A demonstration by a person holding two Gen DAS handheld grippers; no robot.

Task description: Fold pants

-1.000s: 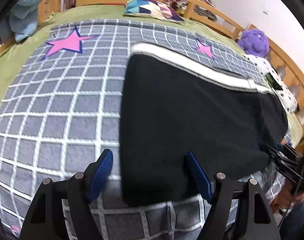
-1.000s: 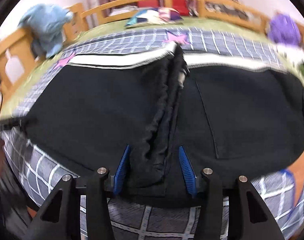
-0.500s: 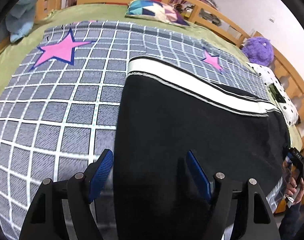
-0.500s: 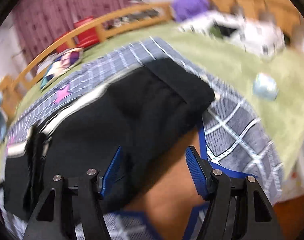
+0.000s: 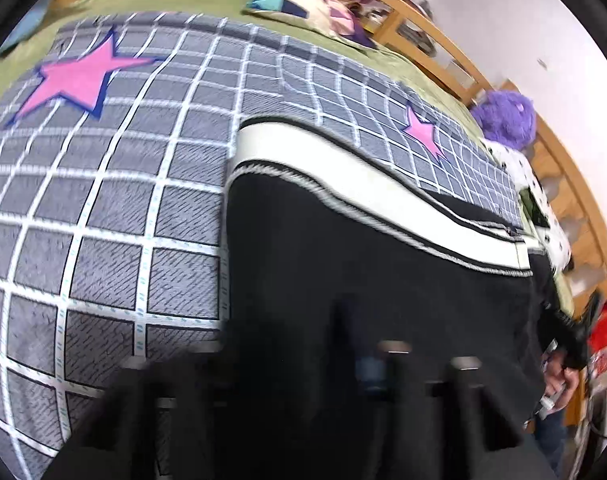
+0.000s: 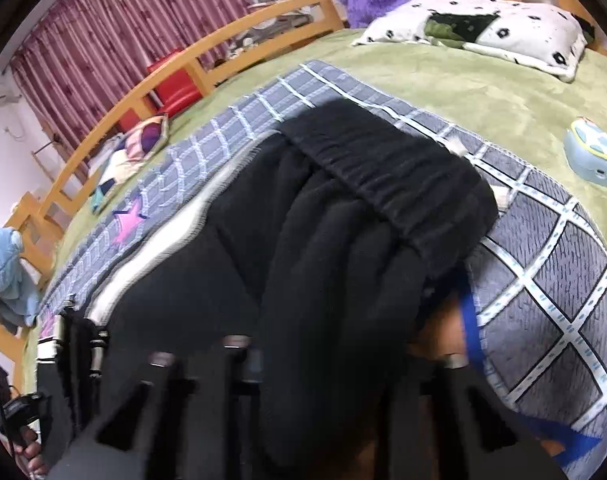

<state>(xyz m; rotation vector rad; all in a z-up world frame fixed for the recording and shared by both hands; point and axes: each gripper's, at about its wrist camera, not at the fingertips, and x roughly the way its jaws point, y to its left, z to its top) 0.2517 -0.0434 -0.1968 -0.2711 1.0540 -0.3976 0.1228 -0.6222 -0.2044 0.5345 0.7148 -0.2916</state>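
Black pants point(image 5: 363, 264) with a white side stripe point(image 5: 343, 164) lie across the grey checked blanket point(image 5: 103, 208). In the left wrist view the cloth covers my left gripper point(image 5: 295, 364); its fingers are dark and blurred in the fabric near the pants' left end. In the right wrist view the elastic waistband point(image 6: 387, 176) lies ahead, and black cloth bunches over my right gripper point(image 6: 343, 360); its fingers are mostly hidden. The other gripper shows at the far left of the right wrist view point(image 6: 71, 344).
The green bedspread point(image 6: 463, 76) is ringed by a wooden rail point(image 6: 183, 72). A purple plush toy point(image 5: 507, 116), a spotted pillow point(image 6: 483, 32), a patchwork cushion point(image 5: 303, 4) and a small blue toy point(image 6: 593, 152) lie on it.
Both grippers have pushed forward into the pants, so the black cloth now covers their fingers. The right gripper has come closer to the waistband end.
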